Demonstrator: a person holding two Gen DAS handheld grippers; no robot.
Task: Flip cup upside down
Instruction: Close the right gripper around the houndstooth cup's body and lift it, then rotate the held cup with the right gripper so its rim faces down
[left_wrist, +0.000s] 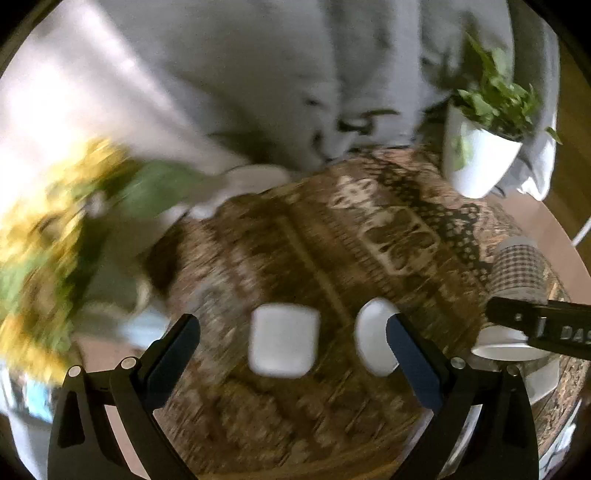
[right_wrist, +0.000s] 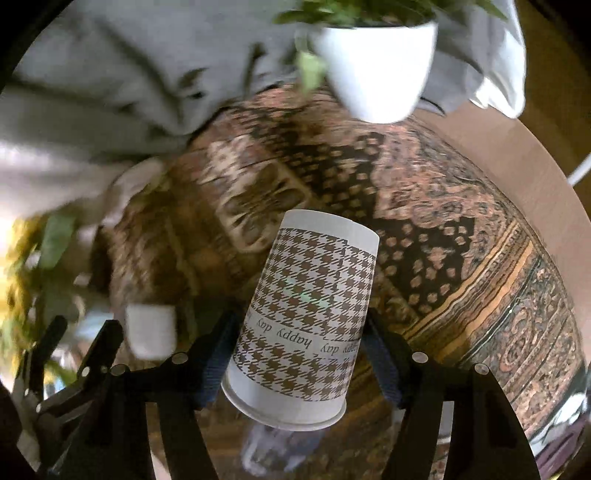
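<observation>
From the left wrist, the left gripper (left_wrist: 293, 336) hangs spread and empty over the patterned cloth (left_wrist: 295, 240), a white case (left_wrist: 283, 345) lying between its fingers, while the cup (left_wrist: 519, 271) shows at three o'clock with the right gripper's finger across it. From the right wrist, the right gripper (right_wrist: 299, 332) pinches the cup (right_wrist: 306, 317) near its rim, base pointing to twelve o'clock, rim toward the camera. The thin paper wall may buckle or slip under the squeeze, and the plant pot (right_wrist: 380, 66) at one o'clock could be knocked.

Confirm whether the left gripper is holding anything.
No. The left gripper is open, its fingers apart over the patterned cloth with nothing between them.
</observation>
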